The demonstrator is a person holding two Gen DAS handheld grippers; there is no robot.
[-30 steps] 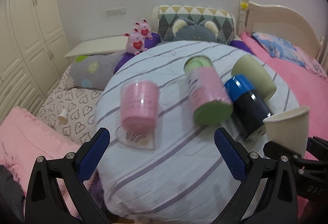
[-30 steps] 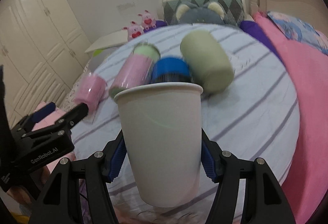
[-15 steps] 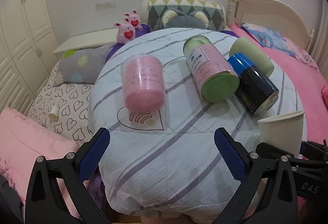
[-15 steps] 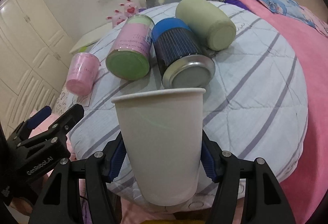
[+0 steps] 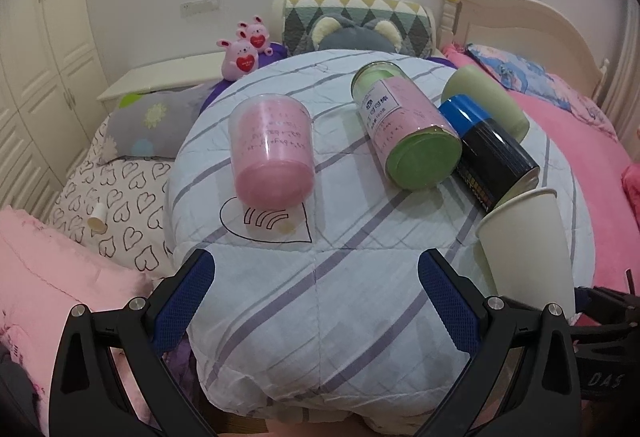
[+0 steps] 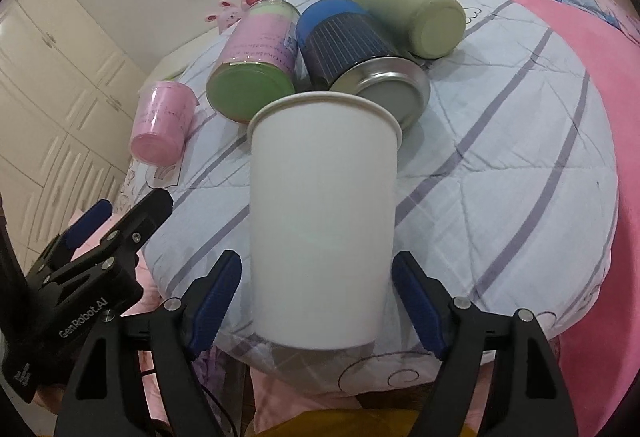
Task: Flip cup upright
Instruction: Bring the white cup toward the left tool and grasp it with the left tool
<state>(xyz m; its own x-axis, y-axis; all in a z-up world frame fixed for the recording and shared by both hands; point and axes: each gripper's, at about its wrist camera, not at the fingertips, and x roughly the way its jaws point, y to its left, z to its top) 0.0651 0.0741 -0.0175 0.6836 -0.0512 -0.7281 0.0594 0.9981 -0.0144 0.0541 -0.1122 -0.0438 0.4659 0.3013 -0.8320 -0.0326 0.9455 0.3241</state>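
A white paper cup [image 6: 322, 225] stands upright, mouth up, on the front edge of the striped round cushion [image 6: 500, 173]. My right gripper [image 6: 320, 301] is open around it, with a gap between each blue pad and the cup wall. The cup also shows at the right of the left wrist view [image 5: 528, 245]. My left gripper [image 5: 316, 301] is open and empty over the cushion's front edge [image 5: 320, 317], left of the cup.
Lying on the cushion are a pink plastic cup [image 5: 272, 153], a pink and green jar [image 5: 408, 133], a blue and black can [image 5: 492, 153] and a pale green cylinder [image 5: 488, 105]. Pink bedding [image 5: 580, 141] lies right, pillows [image 5: 120, 173] left, a headboard [image 5: 520, 21] behind.
The right gripper has lowered the white cup onto the cushion's front edge and opened off it. Both grippers have moved closer to the cushion.
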